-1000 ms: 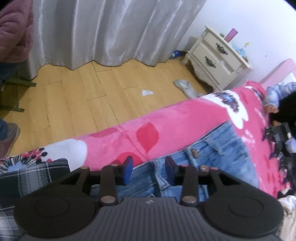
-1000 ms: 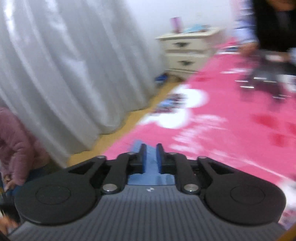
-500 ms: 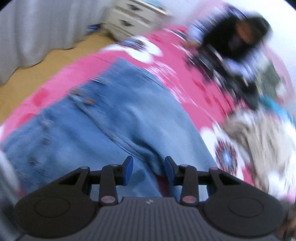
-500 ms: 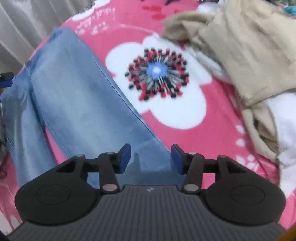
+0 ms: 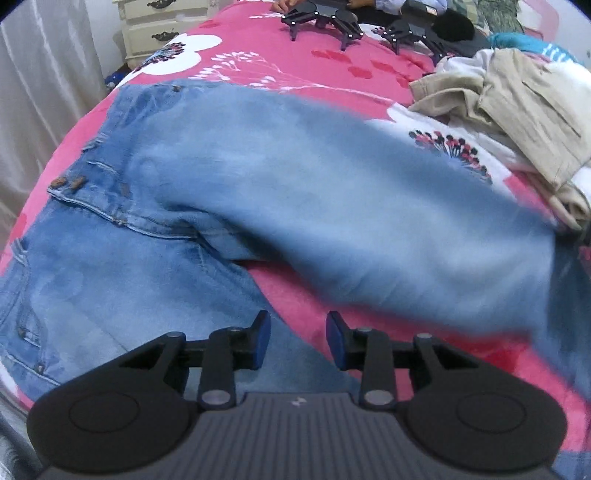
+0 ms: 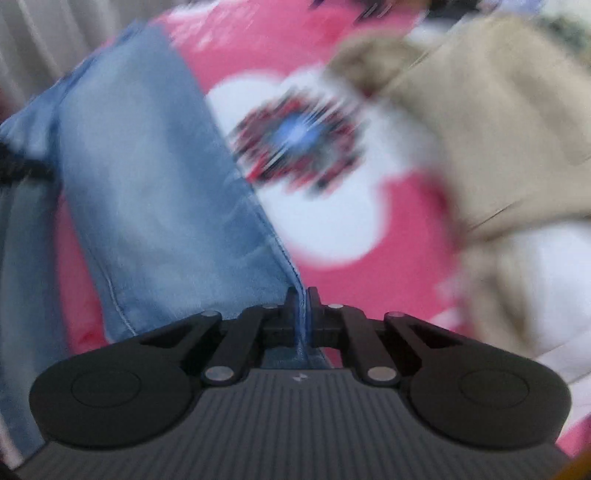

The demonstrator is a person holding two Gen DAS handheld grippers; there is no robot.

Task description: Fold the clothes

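Light blue jeans (image 5: 295,177) lie spread on a pink flowered blanket (image 5: 332,62), waistband at the left, one leg stretching off to the right and blurred. My left gripper (image 5: 298,334) hovers over the near leg's edge where pink shows beside it. Its jaws are closing a little, and its pads press on nothing. In the right wrist view the same jeans (image 6: 147,166) run up and to the left. My right gripper (image 6: 302,306) is shut on the seamed edge of that leg, and denim shows between its pads.
A heap of beige and white clothes (image 5: 517,110) lies at the right of the bed, also close on the right gripper's side (image 6: 498,129). Another pair of black grippers (image 5: 321,18) rests at the far end with a person's hands. A cream nightstand (image 5: 162,26) and a curtain (image 5: 44,92) stand beyond the bed.
The left view swung from the floor and waistband to above the jeans' legs. My right gripper, open over the leg half a second ago, has shut on its edge.
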